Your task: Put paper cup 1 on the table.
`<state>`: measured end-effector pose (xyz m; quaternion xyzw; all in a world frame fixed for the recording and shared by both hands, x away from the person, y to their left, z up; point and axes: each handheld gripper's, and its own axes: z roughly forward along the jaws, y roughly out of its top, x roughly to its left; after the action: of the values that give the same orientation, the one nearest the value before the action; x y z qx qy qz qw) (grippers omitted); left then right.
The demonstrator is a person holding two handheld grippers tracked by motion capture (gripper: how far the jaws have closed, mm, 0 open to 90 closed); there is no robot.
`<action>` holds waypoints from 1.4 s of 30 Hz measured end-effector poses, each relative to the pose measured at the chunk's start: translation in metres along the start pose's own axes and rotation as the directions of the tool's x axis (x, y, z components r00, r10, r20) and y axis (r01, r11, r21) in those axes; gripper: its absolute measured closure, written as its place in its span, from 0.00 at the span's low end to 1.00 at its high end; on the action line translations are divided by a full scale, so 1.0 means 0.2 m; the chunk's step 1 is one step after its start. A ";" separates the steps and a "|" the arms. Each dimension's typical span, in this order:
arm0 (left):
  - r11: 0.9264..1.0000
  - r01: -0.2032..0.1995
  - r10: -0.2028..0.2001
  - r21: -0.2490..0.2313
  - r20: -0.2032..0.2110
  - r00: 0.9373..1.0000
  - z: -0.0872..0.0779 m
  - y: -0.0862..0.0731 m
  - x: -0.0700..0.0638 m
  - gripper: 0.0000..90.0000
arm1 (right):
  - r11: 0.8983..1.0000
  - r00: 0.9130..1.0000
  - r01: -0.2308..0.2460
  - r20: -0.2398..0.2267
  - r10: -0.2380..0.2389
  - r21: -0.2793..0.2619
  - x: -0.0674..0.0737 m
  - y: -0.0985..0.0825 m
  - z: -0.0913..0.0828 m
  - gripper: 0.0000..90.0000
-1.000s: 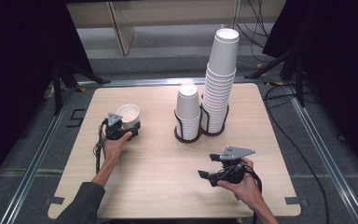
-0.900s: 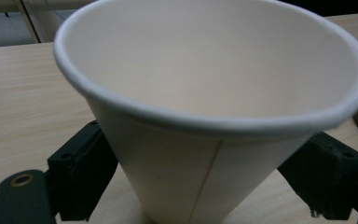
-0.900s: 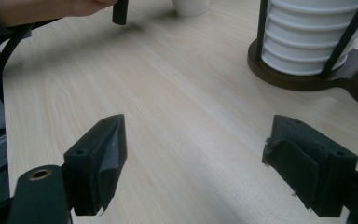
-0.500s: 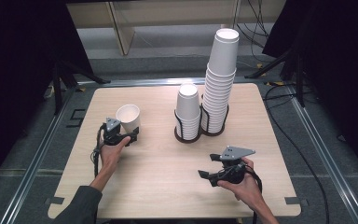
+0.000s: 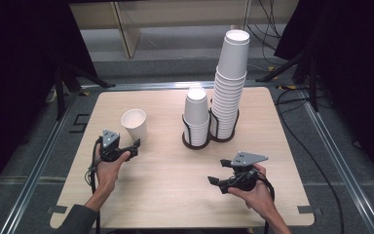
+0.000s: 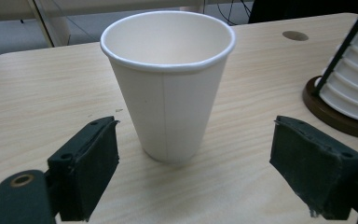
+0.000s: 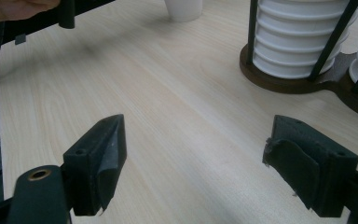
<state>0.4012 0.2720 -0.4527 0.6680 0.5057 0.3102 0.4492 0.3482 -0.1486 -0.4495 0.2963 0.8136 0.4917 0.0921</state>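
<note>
A single white paper cup (image 5: 135,126) stands upright and empty on the wooden table (image 5: 165,195), left of centre. My left gripper (image 5: 135,146) sits just on the near side of it, open. In the left gripper view the cup (image 6: 168,88) stands beyond the two jaws, which are spread wide and do not touch it; the left gripper (image 6: 196,129) holds nothing. My right gripper (image 5: 216,173) hovers near the front right of the table, open, with only bare wood under the right gripper (image 7: 196,128).
Two stacks of white cups stand in a dark wire holder (image 5: 195,144) mid-table: a short stack (image 5: 196,117) and a tall stack (image 5: 230,92). The holder's base (image 7: 303,81) lies ahead of the right gripper. Metal rails (image 5: 331,161) edge the table.
The left gripper has drawn back from the cup toward the table's near side. The cup stays standing where it was. The right hand has not moved.
</note>
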 end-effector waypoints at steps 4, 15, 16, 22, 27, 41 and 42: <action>1.000 0.007 -0.007 -0.020 0.036 0.999 -0.09 -0.01 -0.04 0.16 | 1.000 1.000 -0.006 0.002 0.006 0.003 0.00 0.00 -0.01 0.23; 0.999 -0.035 0.040 -0.033 0.150 0.988 -0.21 -0.06 -0.14 0.16 | 1.000 1.000 -0.011 0.014 0.011 -0.005 -0.01 0.00 -0.02 0.23; 0.999 -0.036 0.041 -0.034 0.163 0.986 -0.22 -0.06 -0.15 0.16 | 1.000 1.000 -0.011 0.015 0.011 -0.018 -0.02 0.00 -0.01 0.23; 0.998 -0.054 0.061 -0.037 0.216 0.974 -0.28 -0.10 -0.22 0.16 | 0.999 0.999 -0.032 0.011 0.033 -0.017 -0.03 -0.01 -0.03 0.23; 0.997 -0.061 0.069 -0.037 0.262 0.963 -0.31 -0.15 -0.26 0.16 | 1.000 0.999 -0.020 0.025 0.020 -0.022 -0.04 -0.01 -0.04 0.23; 0.997 -0.064 0.077 -0.052 0.306 0.949 -0.39 -0.20 -0.27 0.16 | 0.999 0.999 -0.038 0.016 0.039 -0.014 -0.03 -0.02 -0.05 0.23; 0.997 -0.063 0.073 -0.041 0.297 0.952 -0.39 -0.20 -0.26 0.16 | 0.999 0.999 -0.041 0.014 0.041 -0.019 -0.03 -0.02 -0.04 0.23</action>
<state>0.3008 0.2476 -0.4559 0.7171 0.4042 0.2291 0.5195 0.3483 -0.1597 -0.4498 0.3155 0.8021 0.4990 0.0908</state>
